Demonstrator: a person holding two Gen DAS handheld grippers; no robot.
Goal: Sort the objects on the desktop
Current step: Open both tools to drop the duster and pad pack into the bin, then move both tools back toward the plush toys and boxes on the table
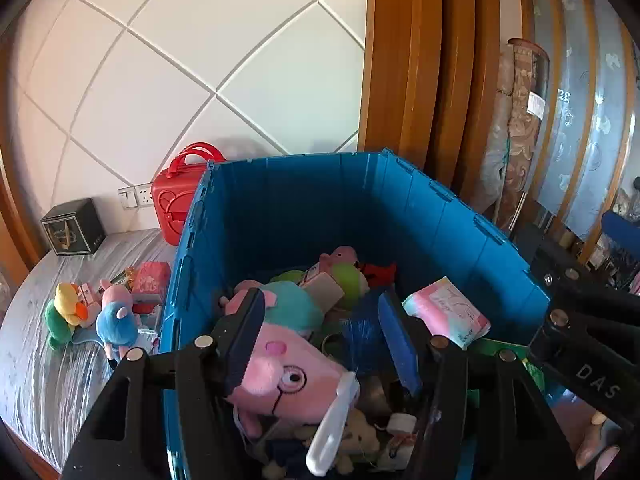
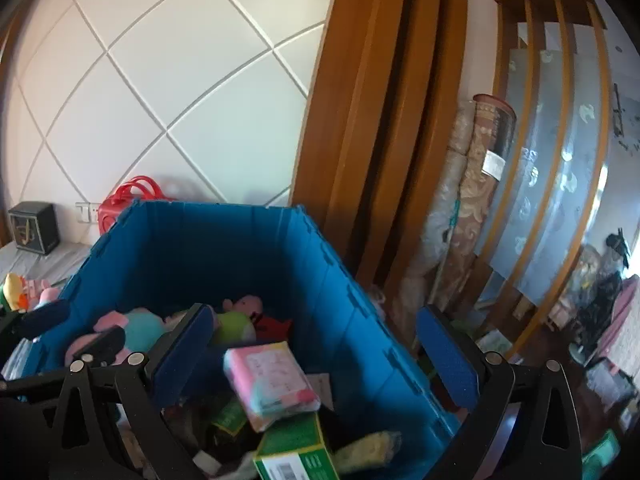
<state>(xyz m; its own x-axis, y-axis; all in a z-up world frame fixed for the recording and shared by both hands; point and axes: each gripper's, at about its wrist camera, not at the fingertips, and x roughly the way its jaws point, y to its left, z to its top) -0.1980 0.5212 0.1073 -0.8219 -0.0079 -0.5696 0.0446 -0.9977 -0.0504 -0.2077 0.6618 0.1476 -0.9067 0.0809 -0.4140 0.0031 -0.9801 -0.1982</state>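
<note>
A blue storage bin (image 1: 288, 204) stands on the bed and holds several plush toys and packets; it also shows in the right wrist view (image 2: 208, 248). My left gripper (image 1: 324, 332) is open above the bin, with a pink pig plush (image 1: 296, 380) lying below and between its fingers. My right gripper (image 2: 316, 344) is open over the bin's right wall. A pink and blue tissue packet (image 2: 272, 380) lies loose in the bin below it, also seen in the left wrist view (image 1: 448, 312). A green box (image 2: 296, 452) lies under the packet.
On the grey bedspread (image 1: 44, 364) left of the bin lie a yellow duck plush (image 1: 68, 312), a blue-dressed pig plush (image 1: 116, 316) and a pink box (image 1: 152, 280). A red case (image 1: 176, 200) and a black box (image 1: 74, 228) stand by the wall. Rolled rugs (image 2: 476, 208) lean at right.
</note>
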